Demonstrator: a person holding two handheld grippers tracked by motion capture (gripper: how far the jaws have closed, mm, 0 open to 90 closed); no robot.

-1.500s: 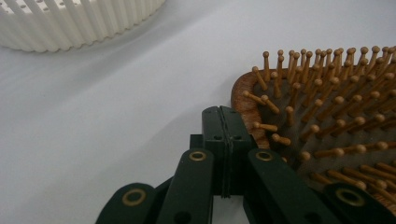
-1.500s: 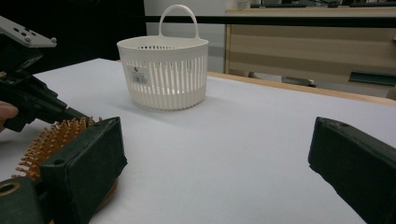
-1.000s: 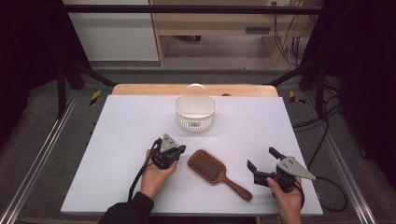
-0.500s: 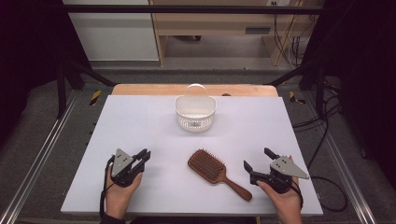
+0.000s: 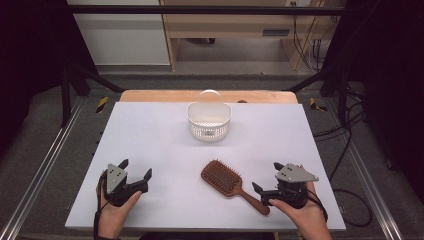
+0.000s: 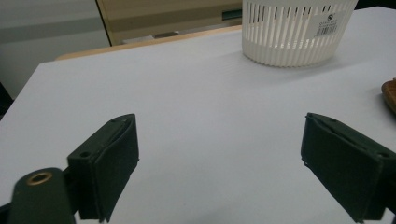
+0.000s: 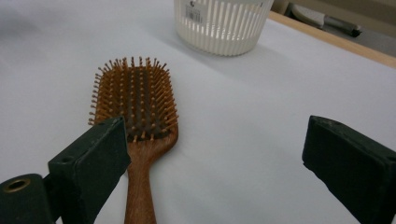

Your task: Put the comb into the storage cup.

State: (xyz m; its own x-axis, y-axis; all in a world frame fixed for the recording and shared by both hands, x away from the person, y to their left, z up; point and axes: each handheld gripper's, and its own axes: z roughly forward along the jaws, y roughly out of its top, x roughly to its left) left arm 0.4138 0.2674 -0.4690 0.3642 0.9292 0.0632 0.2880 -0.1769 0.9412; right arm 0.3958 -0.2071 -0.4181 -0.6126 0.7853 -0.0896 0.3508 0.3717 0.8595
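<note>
So the brown wooden paddle hairbrush (image 5: pixel 231 184) lay bristles up on the white table (image 5: pixel 150 135), near the front edge and between your two hands, with its handle angled toward your right gripper (image 5: pixel 265 179). That claw stood released with nothing between its jaws; in the right gripper view the handle (image 7: pixel 138 196) ran just inside the left jaw, so you looked to be lining up for a pick. Next you needed to shift sideways until the handle sat centred, then close on it (the narrow neck seemed the surest spot). Your left gripper (image 5: pixel 136 170) rested low over bare table well to the brush's left, its jaws just opened wide and empty. Farther back stood the white slotted plastic basket (image 5: pixel 209 121), a likely destination.
</note>
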